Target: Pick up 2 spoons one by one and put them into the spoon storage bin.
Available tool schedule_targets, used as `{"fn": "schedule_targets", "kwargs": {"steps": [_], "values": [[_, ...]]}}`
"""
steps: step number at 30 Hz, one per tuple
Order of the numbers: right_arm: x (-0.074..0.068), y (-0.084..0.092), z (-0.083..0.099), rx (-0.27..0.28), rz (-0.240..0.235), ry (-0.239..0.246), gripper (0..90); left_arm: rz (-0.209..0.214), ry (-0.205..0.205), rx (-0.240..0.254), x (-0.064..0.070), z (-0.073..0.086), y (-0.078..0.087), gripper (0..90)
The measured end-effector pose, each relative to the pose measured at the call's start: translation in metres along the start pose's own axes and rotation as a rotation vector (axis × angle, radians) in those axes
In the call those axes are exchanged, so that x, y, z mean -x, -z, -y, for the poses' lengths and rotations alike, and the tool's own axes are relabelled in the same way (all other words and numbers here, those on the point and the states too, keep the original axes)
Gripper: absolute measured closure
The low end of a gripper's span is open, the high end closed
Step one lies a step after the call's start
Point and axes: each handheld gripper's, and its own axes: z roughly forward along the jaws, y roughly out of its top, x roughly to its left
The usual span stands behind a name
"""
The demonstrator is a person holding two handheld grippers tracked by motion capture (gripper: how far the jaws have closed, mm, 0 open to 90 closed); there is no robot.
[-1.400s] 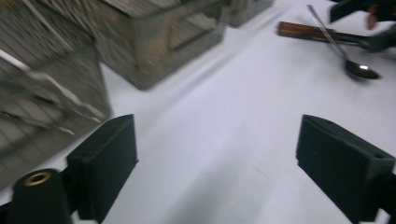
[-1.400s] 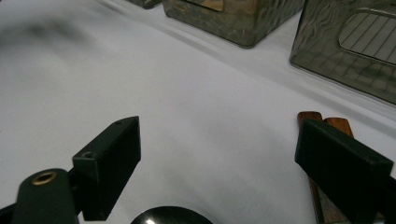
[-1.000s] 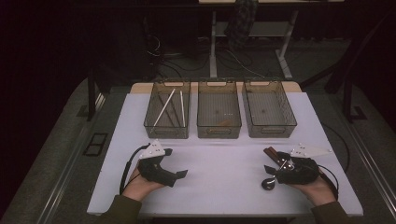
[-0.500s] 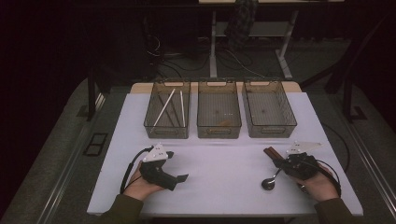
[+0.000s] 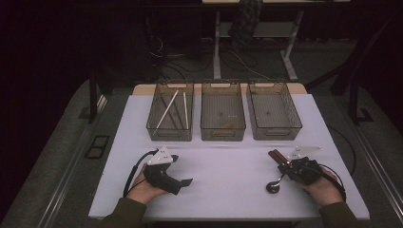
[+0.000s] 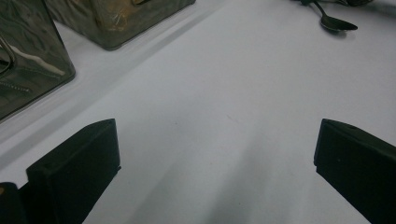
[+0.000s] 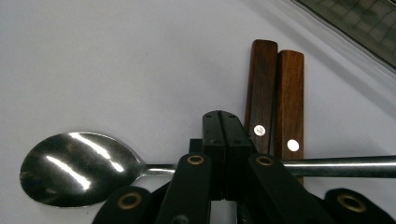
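On the white table (image 5: 228, 166) a metal spoon (image 5: 273, 186) lies at the front right, its bowl (image 7: 74, 168) toward me. My right gripper (image 5: 284, 167) rests over its handle. The black jaws of the right gripper (image 7: 226, 119) are pressed together; the handle (image 7: 336, 167) crosses beneath them, not between them. Two brown wooden handles (image 7: 275, 98) lie side by side just past the tips. My left gripper (image 5: 180, 169) sits at the front left. In its own view the left gripper (image 6: 215, 172) stands open over bare table, and the spoon (image 6: 334, 22) lies far off.
Three clear bins stand in a row at the back of the table. The left bin (image 5: 169, 137) holds long pale sticks (image 5: 167, 109). The middle bin (image 5: 223, 137) and right bin (image 5: 277, 137) sit beside it. Table legs and cables lie on the dark floor beyond.
The right gripper's jaws have come together and that hand has shifted slightly right. The left hand has stayed put.
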Motion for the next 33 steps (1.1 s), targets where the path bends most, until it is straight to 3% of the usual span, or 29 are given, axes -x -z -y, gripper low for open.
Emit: {"fn": "schedule_targets", "kwargs": {"steps": [33], "values": [[-0.003,0.016,0.018,-0.042,-0.018,-0.002,89.4,0.035,-0.009,-0.014,0.003,0.001,-0.002,0.0]]}}
